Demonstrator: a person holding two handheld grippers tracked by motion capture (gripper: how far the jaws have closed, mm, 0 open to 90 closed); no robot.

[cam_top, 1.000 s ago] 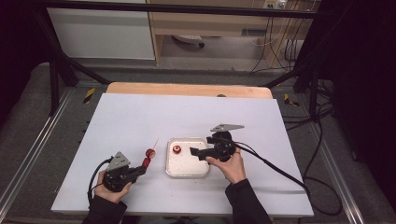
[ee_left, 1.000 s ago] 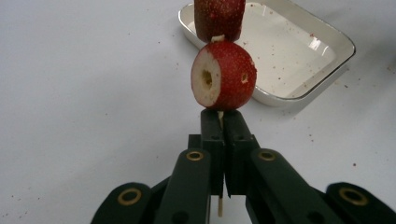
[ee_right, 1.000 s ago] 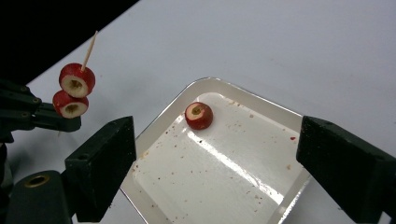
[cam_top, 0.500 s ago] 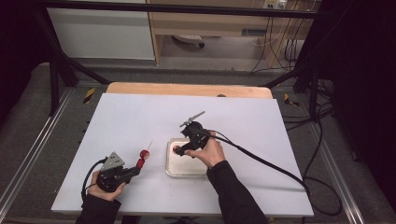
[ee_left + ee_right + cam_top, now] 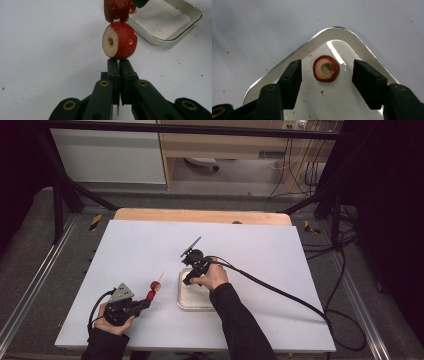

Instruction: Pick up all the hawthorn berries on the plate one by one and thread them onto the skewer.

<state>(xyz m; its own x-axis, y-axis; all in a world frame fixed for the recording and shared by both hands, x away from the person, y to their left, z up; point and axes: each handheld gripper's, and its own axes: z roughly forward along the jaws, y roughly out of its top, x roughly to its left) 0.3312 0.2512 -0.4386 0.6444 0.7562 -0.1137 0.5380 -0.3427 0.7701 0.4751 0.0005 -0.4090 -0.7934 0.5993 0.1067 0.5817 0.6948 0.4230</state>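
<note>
R gripper (image 5: 325, 82) fingers spread, 1 fruit slice (image 5: 326, 68) in tray (image 5: 352, 40) centred just ahead between them; L gripper (image 5: 119, 72) pinching skewer (image 5: 117, 110) w/ 2 fruits.

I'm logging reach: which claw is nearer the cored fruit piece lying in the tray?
Right. The right claw hangs open straddling the fruit piece; the left claw sits outside the tray, clamping a skewer.

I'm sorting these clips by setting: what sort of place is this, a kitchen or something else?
Probably a lab or recording rig, not a kitchen: a white-topped table inside a black metal frame, loose cables on the floor behind, and a person working a handheld left gripper and right gripper.
</note>
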